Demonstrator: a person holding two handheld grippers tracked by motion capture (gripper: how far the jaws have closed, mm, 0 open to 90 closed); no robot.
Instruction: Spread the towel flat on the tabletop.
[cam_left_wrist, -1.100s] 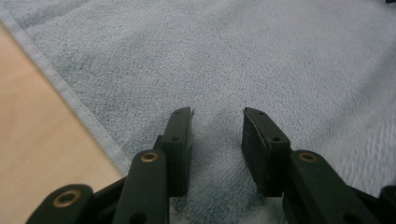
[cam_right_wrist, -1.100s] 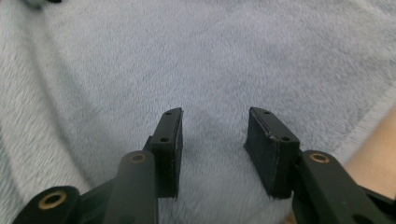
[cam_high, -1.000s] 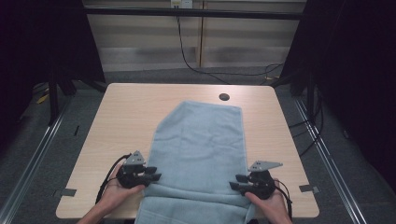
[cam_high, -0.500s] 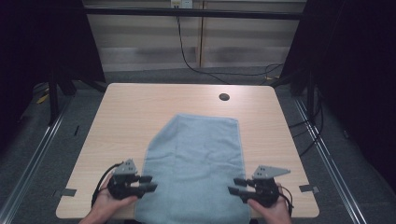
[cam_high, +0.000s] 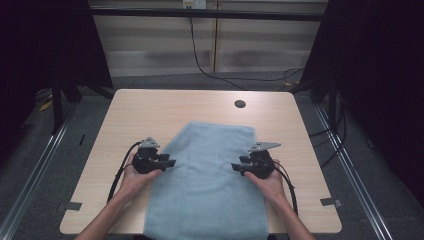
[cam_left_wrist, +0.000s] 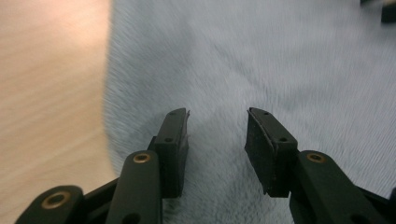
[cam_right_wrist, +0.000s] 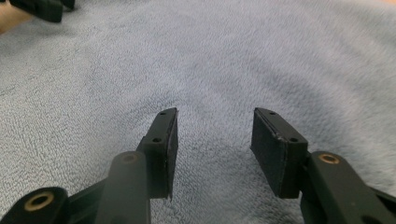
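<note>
— Towel (cam_high: 210, 180): pale blue, flat on table (cam_high: 150, 110), near edge overhanging?
— Apparently so. Left gripper (cam_high: 170, 162), right gripper (cam_high: 235, 167): jaws just opened, nothing between them — grip both side edges evenly before folding.

We find no text, label, brand, number or sign that we can read in any of the views. The pale blue terry-cloth towel (cam_high: 210, 180) and the light wooden table top (cam_high: 150, 107) at its 12 o'clock side bear no print that we can make out. The black two-jaw grippers carry only brass-coloured rivets and small screw heads, with no lettering that we can tell.
</note>
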